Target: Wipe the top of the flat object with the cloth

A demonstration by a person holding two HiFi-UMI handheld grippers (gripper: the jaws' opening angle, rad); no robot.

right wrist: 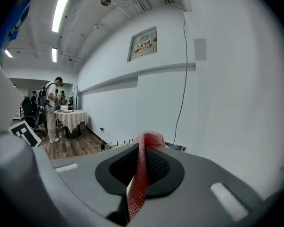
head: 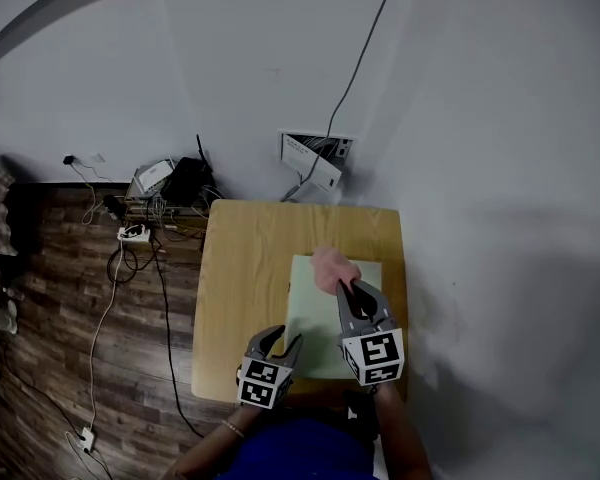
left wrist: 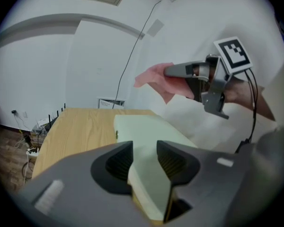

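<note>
A pale green flat object (head: pixel 315 320) lies on the right half of a wooden table (head: pixel 242 268). My right gripper (head: pixel 352 289) hovers over its far part, shut on a pink cloth (head: pixel 330 266) that bunches out past the fingertips. In the right gripper view the cloth (right wrist: pixel 141 174) runs pinched between the jaws of that gripper (right wrist: pixel 142 148). My left gripper (head: pixel 283 336) sits at the object's near left edge. In the left gripper view its jaws (left wrist: pixel 141 151) stand open astride the near corner of the flat object (left wrist: pixel 142 125); the right gripper (left wrist: pixel 180 72) and cloth (left wrist: pixel 154 77) hang above.
The table stands against a white wall with a wall box (head: pixel 315 156) and a cable running up. A router and power strips with wires (head: pixel 165 183) lie on the wooden floor at the left. Far off, people stand by a checked-cloth table (right wrist: pixel 66 117).
</note>
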